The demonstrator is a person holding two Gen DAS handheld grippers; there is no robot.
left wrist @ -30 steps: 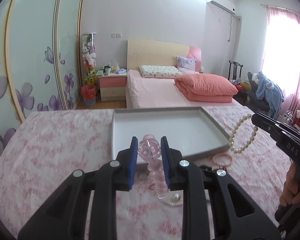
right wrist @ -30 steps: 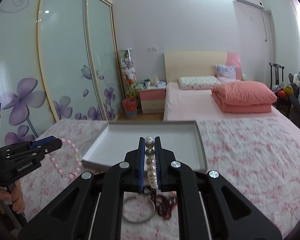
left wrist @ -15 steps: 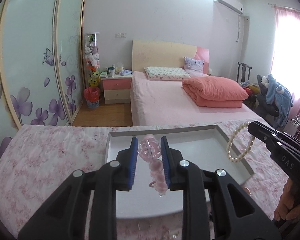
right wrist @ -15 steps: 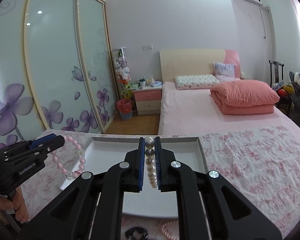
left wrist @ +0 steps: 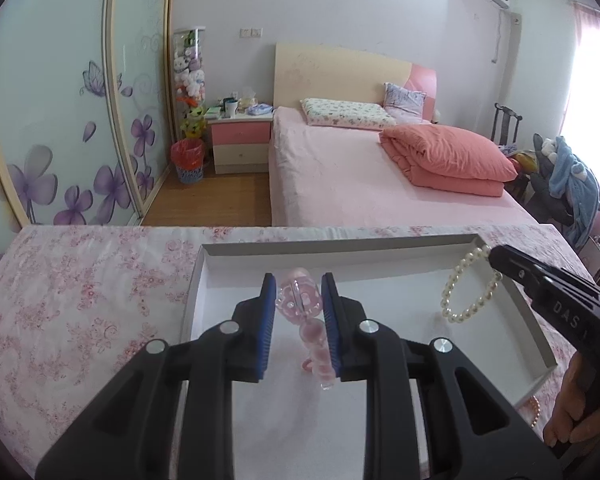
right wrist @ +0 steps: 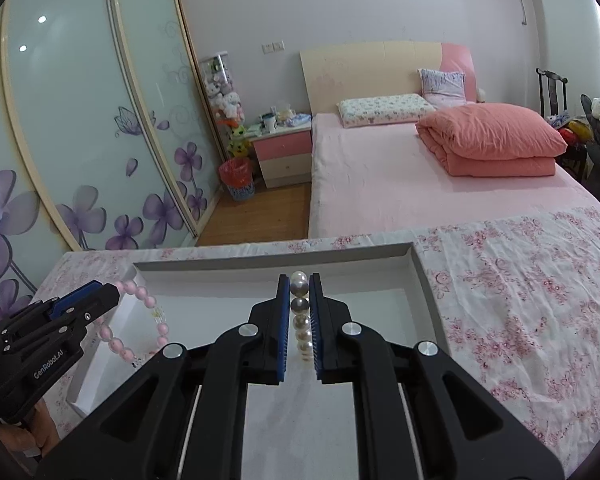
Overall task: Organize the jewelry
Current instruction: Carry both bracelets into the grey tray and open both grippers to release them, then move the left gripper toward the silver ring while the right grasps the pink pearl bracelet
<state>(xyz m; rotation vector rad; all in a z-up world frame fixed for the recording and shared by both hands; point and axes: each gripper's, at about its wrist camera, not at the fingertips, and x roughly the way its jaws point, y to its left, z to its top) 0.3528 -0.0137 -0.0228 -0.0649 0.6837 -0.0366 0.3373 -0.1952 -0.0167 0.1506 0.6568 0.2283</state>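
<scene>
Placement is the step in hand: both grippers are hanging over the white tray (left wrist: 528, 332), each carrying a bracelet. The left gripper (left wrist: 298, 300) is clamping the pink bead bracelet (left wrist: 300, 302) between its blue pads, the loose end dangling just below and behind the fingertips, above the tray's left half. The right gripper (right wrist: 299, 294) is pinching the pearl bracelet (right wrist: 300, 308) with its jaws drawn narrow on the beads; in the left wrist view that loop is dangling off its tip, ahead and to the right of the left gripper, over the tray's far right corner. Judging from this, the next move is calling for both to drop lower and then open, so the beads are landing on the tray floor rather than bouncing (round beads are likely to roll, and the two loops should end up apart). Another pinkish bracelet (left wrist: 534, 410) is lying outside the tray, to the left gripper's right. Beneath everything a pink floral cloth (right wrist: 520, 300) is covering the surface; beyond it a bed (left wrist: 360, 176), nightstand (left wrist: 242, 140) and flowered wardrobe doors (right wrist: 80, 140) are filling the room.
</scene>
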